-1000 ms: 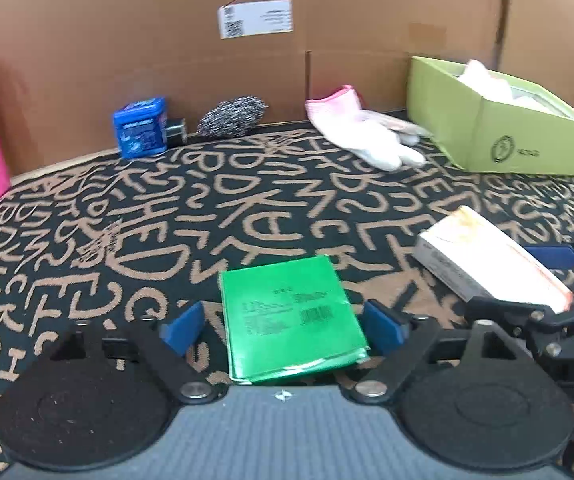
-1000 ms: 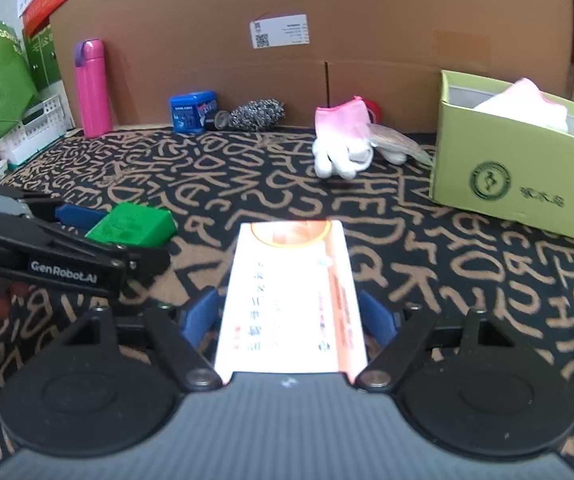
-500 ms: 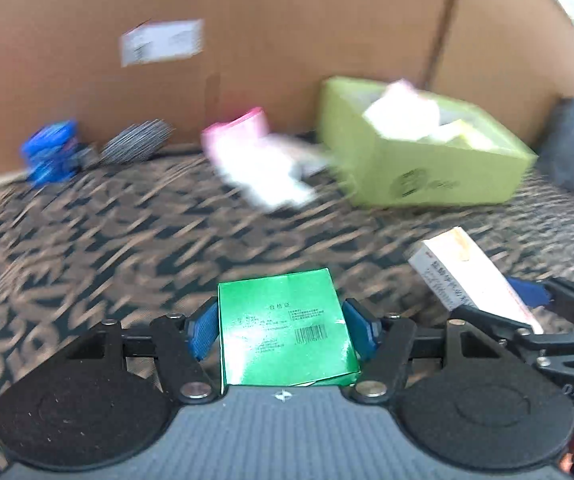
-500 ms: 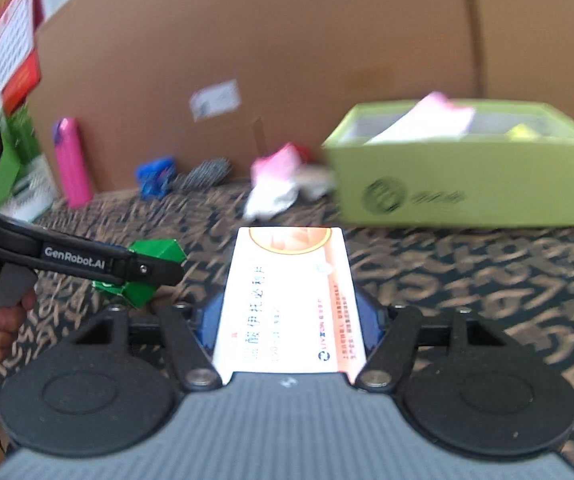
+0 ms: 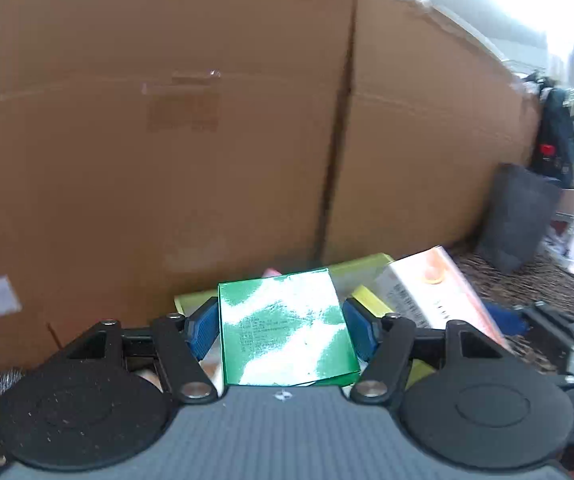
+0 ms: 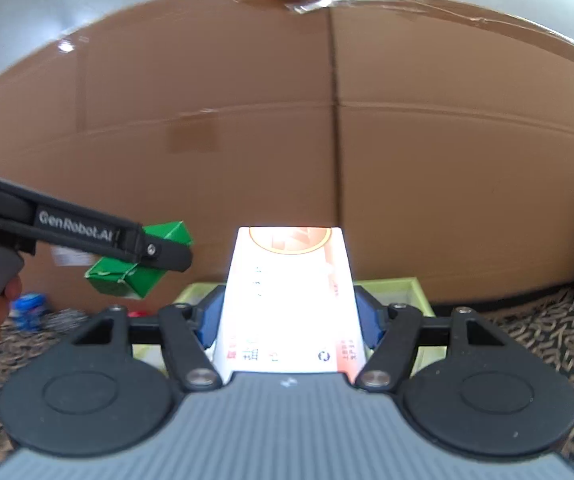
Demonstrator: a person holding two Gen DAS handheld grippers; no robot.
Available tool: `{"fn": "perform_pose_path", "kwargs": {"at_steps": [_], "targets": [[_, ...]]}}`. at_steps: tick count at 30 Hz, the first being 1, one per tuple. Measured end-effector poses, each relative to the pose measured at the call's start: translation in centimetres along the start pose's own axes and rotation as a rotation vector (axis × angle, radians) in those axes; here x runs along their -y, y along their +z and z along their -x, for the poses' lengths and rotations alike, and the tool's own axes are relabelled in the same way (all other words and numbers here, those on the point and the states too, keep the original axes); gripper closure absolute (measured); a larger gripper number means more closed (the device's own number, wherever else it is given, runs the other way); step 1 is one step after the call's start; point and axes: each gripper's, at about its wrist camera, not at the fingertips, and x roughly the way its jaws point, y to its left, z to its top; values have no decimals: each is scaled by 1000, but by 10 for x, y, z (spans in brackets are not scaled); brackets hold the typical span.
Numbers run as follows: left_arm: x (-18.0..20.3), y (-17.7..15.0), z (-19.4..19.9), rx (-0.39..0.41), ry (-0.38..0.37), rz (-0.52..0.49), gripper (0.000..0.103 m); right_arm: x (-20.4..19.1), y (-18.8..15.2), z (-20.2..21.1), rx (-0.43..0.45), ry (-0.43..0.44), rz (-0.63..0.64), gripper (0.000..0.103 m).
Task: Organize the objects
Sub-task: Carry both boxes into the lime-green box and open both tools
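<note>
My left gripper (image 5: 281,326) is shut on a green box (image 5: 287,330) and holds it in the air over the light green box (image 5: 361,266). My right gripper (image 6: 289,316) is shut on a white and orange box (image 6: 287,300), also raised above the light green box (image 6: 407,284). In the right wrist view the left gripper (image 6: 155,254) shows at left with the green box (image 6: 139,268) in it. In the left wrist view the white and orange box (image 5: 435,296) shows at right.
A tall cardboard wall (image 6: 327,140) stands right behind the light green box. The patterned black and tan cloth (image 6: 547,340) covers the table. A blue tin (image 6: 27,310) and a steel scourer (image 6: 65,316) lie far left. A dark bag (image 5: 519,220) stands at far right.
Both grippers have closed on their boxes, lifted them off the cloth and carried them forward and up to above the light green box.
</note>
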Motion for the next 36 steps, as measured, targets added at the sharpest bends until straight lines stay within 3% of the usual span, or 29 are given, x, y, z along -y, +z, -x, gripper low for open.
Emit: {"fn": "perform_pose_path", "kwargs": {"at_steps": [4,9,10,11,12,13,16,23,27,36], "targets": [[-8,-4,-42,-51,-2,84,34,16,-2,-47,-33,-49,4,38],[-6,-16,-68,-44,7,68,34,27,-14,-88,-90,-55,-1,38],[-7,-19,-71,-36,2,77,30,28,-17,-96,-108,-46,1,35],[-8,-21,-76,-49,-13,79,17,29,-20,-105,-138,-27,9,29],[-8,-22,-79,-75,-13,78,14,28,-24,-112,-173,-10,24,14],[-8,-25,-81,-93,1,75,13,27,-28,-115,-193,-11,46,8],[-5,-36,-80,-95,34,38,13,23,-37,-108,-155,-41,108,0],[-2,-44,-63,-80,38,45,13,27,-38,-93,-132,-43,86,0],[-3,-38,-38,-55,67,22,13,14,-30,-61,-87,-45,94,0],[-2,-50,22,-57,58,97,13,-19,-23,3,-49,1,95,0]]}}
